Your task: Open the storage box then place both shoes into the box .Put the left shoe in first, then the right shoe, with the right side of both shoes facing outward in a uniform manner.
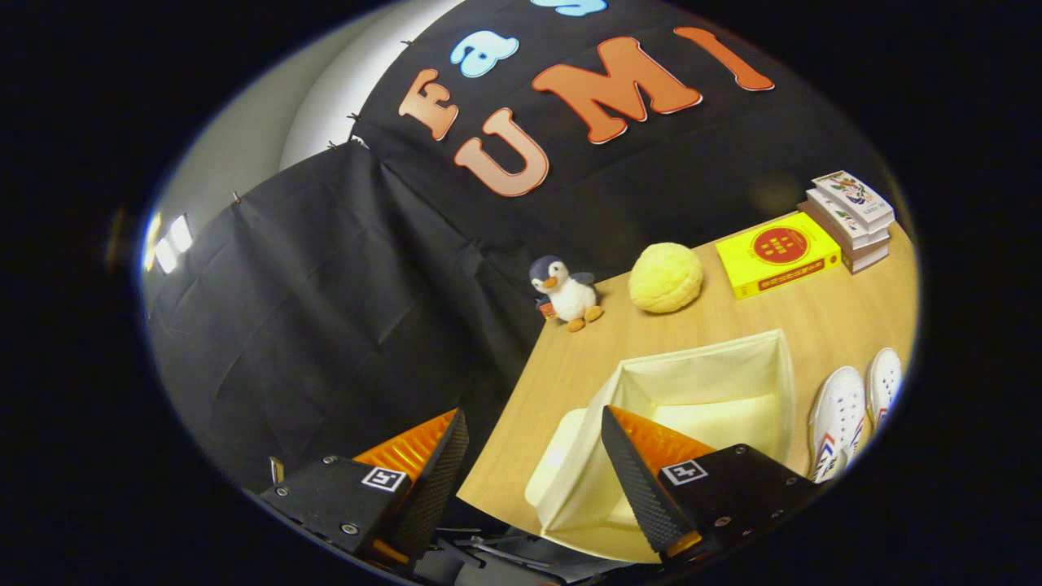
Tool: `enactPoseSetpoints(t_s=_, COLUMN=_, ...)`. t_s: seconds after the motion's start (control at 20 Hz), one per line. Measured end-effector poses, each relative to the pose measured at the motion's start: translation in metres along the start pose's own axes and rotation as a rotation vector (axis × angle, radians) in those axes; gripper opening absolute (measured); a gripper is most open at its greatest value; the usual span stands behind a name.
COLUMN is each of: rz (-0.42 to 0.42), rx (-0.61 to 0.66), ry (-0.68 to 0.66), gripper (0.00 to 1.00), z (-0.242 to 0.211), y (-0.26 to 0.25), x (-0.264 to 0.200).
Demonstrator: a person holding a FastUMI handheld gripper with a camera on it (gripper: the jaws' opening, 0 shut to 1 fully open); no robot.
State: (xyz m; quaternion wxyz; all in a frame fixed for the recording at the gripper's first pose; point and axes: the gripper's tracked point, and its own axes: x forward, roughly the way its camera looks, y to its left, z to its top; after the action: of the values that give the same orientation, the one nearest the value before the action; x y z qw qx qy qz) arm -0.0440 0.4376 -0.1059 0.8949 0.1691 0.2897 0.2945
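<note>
In the gripper view the gripper [533, 456] hangs tilted above the near corner of the table [822, 313]; its two fingers [639, 480] stand wide apart with nothing between them, the left one out over the dark cloth past the table's edge, the right one over the box [700, 399]; the box is cream fabric, open at the top, its inside bare and pale; a pale flap or lid [558, 460] lies flat against its near side, partly behind the right finger; whether that flap is joined to the box cannot be told. The two shoes [851, 415] are white with red and blue stripes; they lie side by side on the table just to the right of the box, outside it, close together; which is left and which is right is unclear. Beyond the box, near the wall, a toy penguin [566, 291] stands at the table's far corner; a round yellow ball [666, 277] sits beside it; further right a yellow book [777, 252] lies flat, with a stack of books [851, 216] just behind it.
</note>
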Motion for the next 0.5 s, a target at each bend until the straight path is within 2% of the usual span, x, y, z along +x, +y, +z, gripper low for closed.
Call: enactPoseSetpoints(t_s=0.5, rz=-0.26, rx=0.04, ry=-0.017, gripper=0.98, z=0.0, y=-0.141, x=-0.068)
